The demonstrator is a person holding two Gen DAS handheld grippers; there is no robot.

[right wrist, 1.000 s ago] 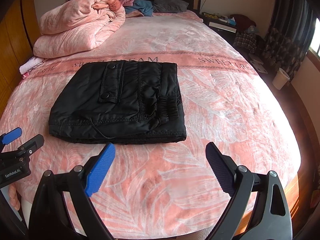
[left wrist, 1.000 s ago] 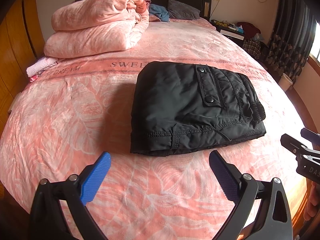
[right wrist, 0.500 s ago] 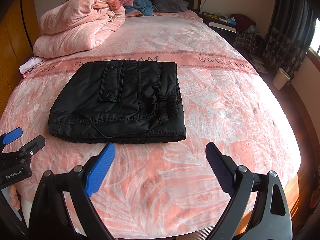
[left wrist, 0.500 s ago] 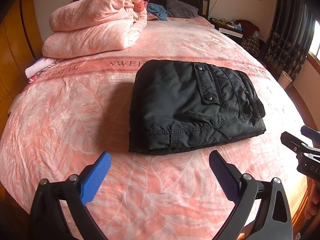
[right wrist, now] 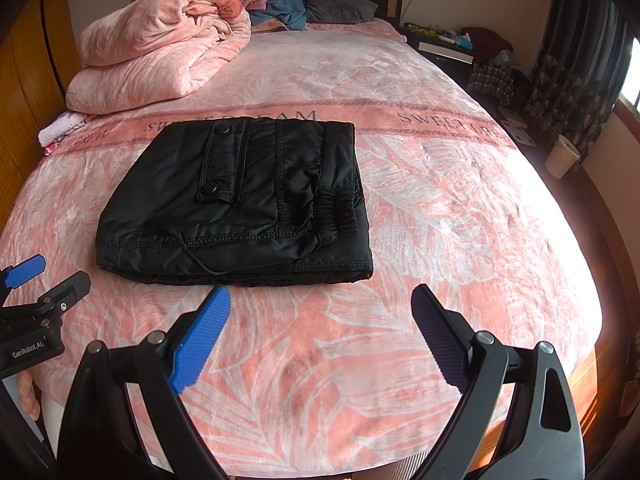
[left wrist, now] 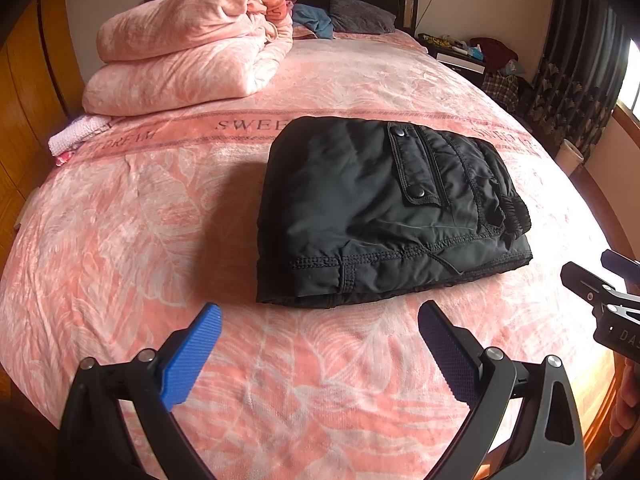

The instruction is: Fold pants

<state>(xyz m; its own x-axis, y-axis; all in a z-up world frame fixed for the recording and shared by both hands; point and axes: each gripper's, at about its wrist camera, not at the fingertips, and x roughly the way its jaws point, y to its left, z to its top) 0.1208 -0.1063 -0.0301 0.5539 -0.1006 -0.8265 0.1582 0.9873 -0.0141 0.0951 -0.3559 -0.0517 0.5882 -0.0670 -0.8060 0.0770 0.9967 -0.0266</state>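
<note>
The black padded pants [left wrist: 384,212] lie folded into a compact rectangle on the pink bed [left wrist: 140,240], snap pocket flap up; they also show in the right wrist view [right wrist: 240,204]. My left gripper [left wrist: 320,344] is open and empty, just short of the pants' near edge. My right gripper [right wrist: 320,332] is open and empty, also near that edge. Each gripper shows at the side of the other's view: the right one [left wrist: 600,292] and the left one [right wrist: 44,288].
A folded pink quilt [left wrist: 188,48] lies at the back left of the bed, with a small pink cloth [left wrist: 76,140] beside it. Pillows and clothes [right wrist: 296,8] lie at the headboard. A nightstand [right wrist: 444,48], curtain and white bin [right wrist: 562,156] stand to the right.
Both grippers stay open and clear of the pants. The left view has shifted slightly; the pants have not moved.
</note>
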